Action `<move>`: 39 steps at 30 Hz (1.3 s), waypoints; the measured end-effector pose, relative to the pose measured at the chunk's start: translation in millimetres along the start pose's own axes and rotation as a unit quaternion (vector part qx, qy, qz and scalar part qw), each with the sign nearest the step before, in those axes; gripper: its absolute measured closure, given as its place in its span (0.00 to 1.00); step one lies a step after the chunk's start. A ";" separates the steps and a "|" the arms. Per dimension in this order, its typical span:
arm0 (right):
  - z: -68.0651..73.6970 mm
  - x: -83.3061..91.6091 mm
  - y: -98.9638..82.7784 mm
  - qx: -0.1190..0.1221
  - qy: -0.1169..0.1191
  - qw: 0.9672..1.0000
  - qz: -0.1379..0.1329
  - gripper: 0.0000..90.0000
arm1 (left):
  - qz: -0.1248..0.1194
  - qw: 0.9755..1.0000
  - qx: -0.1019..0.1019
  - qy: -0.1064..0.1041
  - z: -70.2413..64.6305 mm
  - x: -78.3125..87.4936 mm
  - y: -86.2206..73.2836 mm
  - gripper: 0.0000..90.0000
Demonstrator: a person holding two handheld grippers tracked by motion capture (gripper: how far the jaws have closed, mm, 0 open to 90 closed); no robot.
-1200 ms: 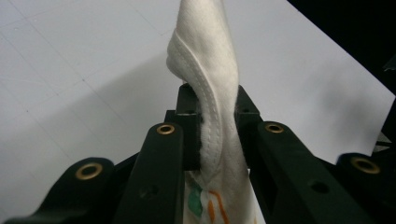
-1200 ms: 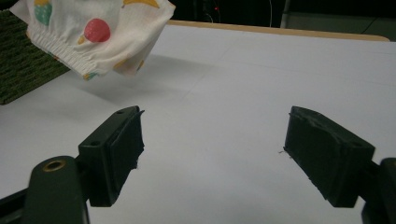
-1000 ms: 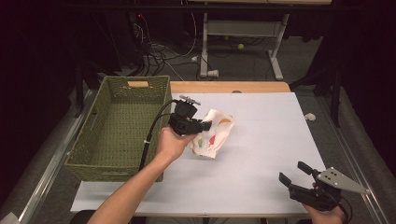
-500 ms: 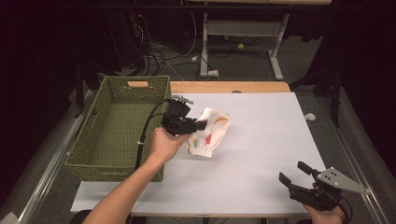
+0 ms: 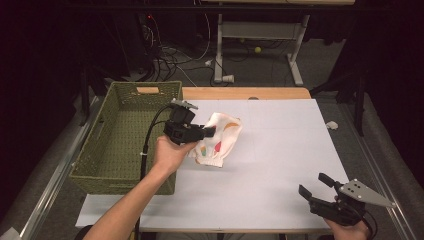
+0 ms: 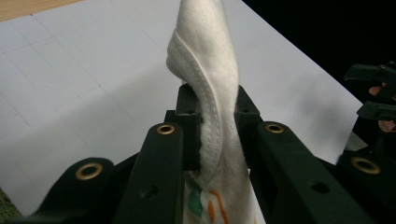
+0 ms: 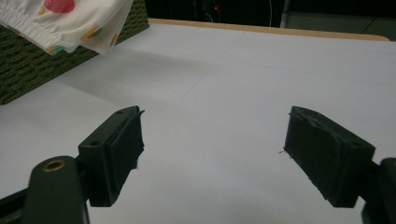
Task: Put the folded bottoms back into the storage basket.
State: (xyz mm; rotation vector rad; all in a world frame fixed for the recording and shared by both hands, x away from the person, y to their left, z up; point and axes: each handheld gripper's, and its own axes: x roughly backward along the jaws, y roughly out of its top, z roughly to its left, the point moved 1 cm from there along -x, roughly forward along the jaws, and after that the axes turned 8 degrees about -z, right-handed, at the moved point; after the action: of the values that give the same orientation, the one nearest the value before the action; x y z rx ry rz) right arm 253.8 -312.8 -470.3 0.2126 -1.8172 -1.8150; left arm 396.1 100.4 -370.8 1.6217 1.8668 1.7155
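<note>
A white cloth [image 5: 217, 140] with coloured prints hangs off the white table, lifted beside the green basket [image 5: 105, 145]. My left gripper [image 5: 210, 132] is shut on the cloth; in the left gripper view the folded hem [image 6: 212, 112] is pinched between the two pads of my left gripper [image 6: 215, 126]. My right gripper [image 5: 314, 186] rests low at the table's front right corner, open, with nothing between its pads [image 7: 121, 149]. In the right gripper view the cloth [image 7: 70, 18] hangs at the top left, and my right gripper [image 7: 212, 154] faces bare table.
The woven green basket [image 7: 28, 60] stands along the table's left edge. A white sheet [image 5: 280, 150] covers the table, with a wooden strip [image 5: 245, 93] at the back. A small white object [image 5: 331, 125] lies past the right edge. Cables and a desk frame sit on the floor behind.
My left gripper has carried the cloth up and to the left, toward the basket. The right gripper has stayed where it was.
</note>
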 end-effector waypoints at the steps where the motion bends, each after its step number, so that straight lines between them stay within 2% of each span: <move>1: 0.2 -0.1 0.0 0.000 0.000 1.000 0.000 0.22 | -0.002 1.000 0.000 0.000 0.1 2.0 -0.1 0.84; 39: 0.3 -1.1 -0.2 -0.001 -0.002 1.000 0.002 0.22 | -0.027 0.999 0.010 0.024 17.5 58.6 -7.9 0.84</move>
State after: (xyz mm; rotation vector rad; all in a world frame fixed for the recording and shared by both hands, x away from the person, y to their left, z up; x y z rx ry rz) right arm 254.5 -312.1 -470.7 0.2037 -1.8175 -1.8151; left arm 379.3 156.7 -352.0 1.5359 1.9359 1.7337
